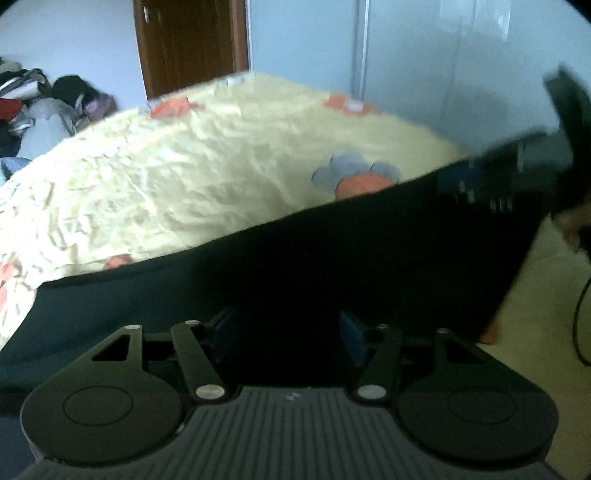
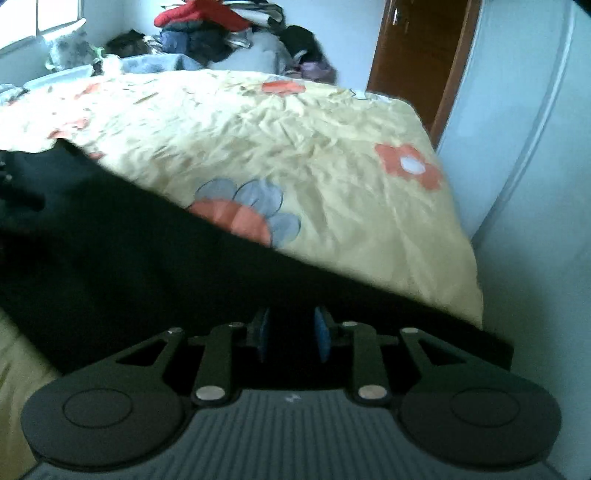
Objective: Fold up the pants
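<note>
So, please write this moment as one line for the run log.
step: fold | dark pants: lifted, stretched over floral bedspread | left gripper: gripping edge | right gripper: gripping edge

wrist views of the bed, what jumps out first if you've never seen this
A broad dark pair of pants stretches between the two hand-held grippers, left and right, filling the lower half of both views. Behind it lies a yellow bedspread with orange and blue flowers, and a heap of clothes at the far end.
</note>
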The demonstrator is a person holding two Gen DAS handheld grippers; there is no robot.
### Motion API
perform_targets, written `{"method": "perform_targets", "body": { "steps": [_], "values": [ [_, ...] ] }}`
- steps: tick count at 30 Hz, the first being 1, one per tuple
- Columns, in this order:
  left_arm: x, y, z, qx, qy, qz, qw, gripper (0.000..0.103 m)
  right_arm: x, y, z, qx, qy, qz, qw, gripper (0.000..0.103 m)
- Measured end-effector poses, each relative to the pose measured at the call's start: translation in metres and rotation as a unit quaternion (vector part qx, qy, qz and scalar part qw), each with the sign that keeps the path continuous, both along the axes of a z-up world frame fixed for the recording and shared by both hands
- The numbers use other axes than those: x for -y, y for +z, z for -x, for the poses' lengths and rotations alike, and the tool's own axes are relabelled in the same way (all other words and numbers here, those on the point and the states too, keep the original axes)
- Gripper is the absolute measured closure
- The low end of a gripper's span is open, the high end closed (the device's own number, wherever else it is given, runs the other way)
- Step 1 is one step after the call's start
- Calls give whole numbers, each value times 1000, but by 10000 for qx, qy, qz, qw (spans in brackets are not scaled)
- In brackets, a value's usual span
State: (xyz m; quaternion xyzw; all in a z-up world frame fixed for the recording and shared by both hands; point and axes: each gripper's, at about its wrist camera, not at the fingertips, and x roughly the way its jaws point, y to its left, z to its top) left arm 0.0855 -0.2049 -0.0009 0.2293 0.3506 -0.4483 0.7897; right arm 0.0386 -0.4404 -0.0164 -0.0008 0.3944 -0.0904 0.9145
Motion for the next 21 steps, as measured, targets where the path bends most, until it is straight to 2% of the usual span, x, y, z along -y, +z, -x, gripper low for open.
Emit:
{"method": "perform_targets", "body": {
  "steps": [1, 3, 4, 6, 7, 9, 10, 13, 14, 15, 17, 18, 20, 21],
  "values": [
    [6, -5, -7, -3, 65, 5, 10000, 28, 2, -3, -5, 28, -83, 36, 10000, 74],
    [16, -8, -19, 84, 294, 51, 9995, 21, 13, -6, -14, 125, -251, 31, 9996, 56],
    [19, -8, -26, 122, 438, 58, 9989, 20, 19, -7, -20, 141, -406, -25, 9991, 51],
    [19, -4, -32, 237, 631, 194, 9975, 25, 26, -6, -20, 178, -697, -55, 9974, 50],
    [15, -1, -32, 327, 733, 245, 9965, 24, 22, 1, -8, 389, -736, -181, 9964, 50],
    [0, 4, -32, 460, 920, 320, 9942, 22, 15, 11, 12, 618, -443, -500, 9959, 50],
    [-9, 4, -33, 455, 1006, 326, 9934, 21, 8, 14, 17, 591, -188, -537, 9966, 50],
    [-27, -4, -48, 205, 1333, 147, 9908, 20, -22, 5, 23, 8, 623, -385, 9973, 50],
    [-31, -8, -54, 150, 1416, 148, 9897, 15, -30, -2, 20, -154, 732, -229, 9969, 50],
    [-33, -10, -58, 96, 1487, 183, 9887, 12, -34, -6, 16, -179, 741, -124, 9970, 45],
    [-29, -11, -64, 133, 1580, 178, 9872, 10, -32, -7, 2, -99, 597, -173, 9980, 42],
    [-25, -12, -64, 217, 1594, 154, 9869, 7, -33, -9, -7, -55, 556, -101, 9984, 31],
    [-16, -13, -69, 343, 1636, 119, 9859, 6, -31, -11, -27, -51, 348, -22, 9994, 18],
    [-15, -12, -70, 335, 1666, 143, 9853, 7, -31, -11, -34, -81, 240, -34, 9997, 17]
  ]
}}
